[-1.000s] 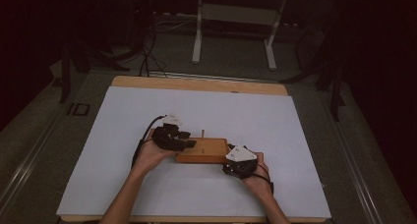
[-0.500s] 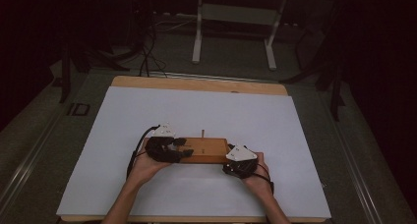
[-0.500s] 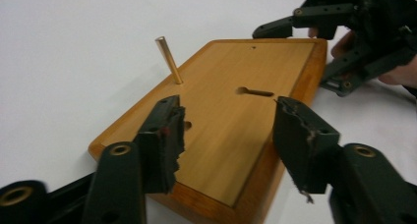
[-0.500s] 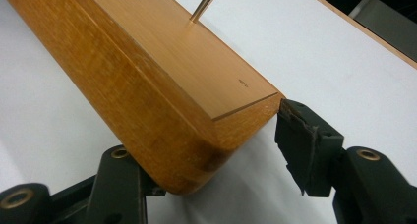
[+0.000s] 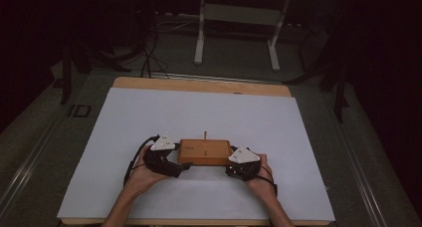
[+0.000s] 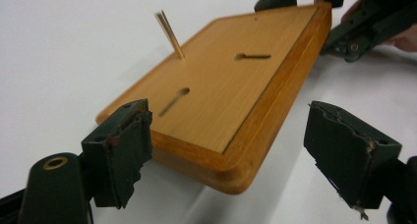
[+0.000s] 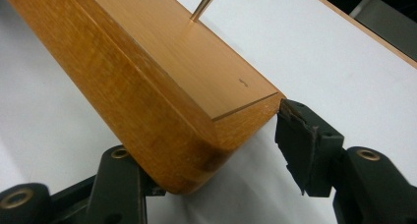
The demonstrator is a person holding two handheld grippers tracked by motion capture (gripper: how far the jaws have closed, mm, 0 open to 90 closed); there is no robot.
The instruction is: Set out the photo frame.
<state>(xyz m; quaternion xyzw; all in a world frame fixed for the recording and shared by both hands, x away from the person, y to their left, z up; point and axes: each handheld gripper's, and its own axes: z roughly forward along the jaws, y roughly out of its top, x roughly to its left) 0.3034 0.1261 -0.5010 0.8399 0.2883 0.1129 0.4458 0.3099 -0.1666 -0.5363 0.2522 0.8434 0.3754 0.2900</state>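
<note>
My left gripper [image 5: 175, 168] sits at the left end of the flat rectangular block of honey-coloured wood [image 5: 205, 152], which lies on the white sheet covering the table [image 5: 278, 122], toward the near edge and roughly midway across it. In the left gripper view my left claw stands wide open around the block's near rounded corner [image 6: 231, 172]: one black pad [image 6: 120, 150] is just beside the block's long side and the other pad [image 6: 344, 153] hangs well apart from it, so I have hold of nothing there. From the block's top face rises a thin wooden stick [image 6: 169, 35], tilted a little, near the far long edge; two dark slots [image 6: 174, 100] lie in that same face, closer to the middle. At the right end of the block is my right gripper [image 5: 238, 170], its grey three-cornered plate [image 5: 244, 156] uppermost. In the right gripper view the block's corner [image 7: 196, 155] lies between my right claw's jaws: one black finger [image 7: 120, 189] is pressed under or against the block's side, and the other finger [image 7: 302, 140] sits just at its end face, whether touching I cannot tell.
</note>
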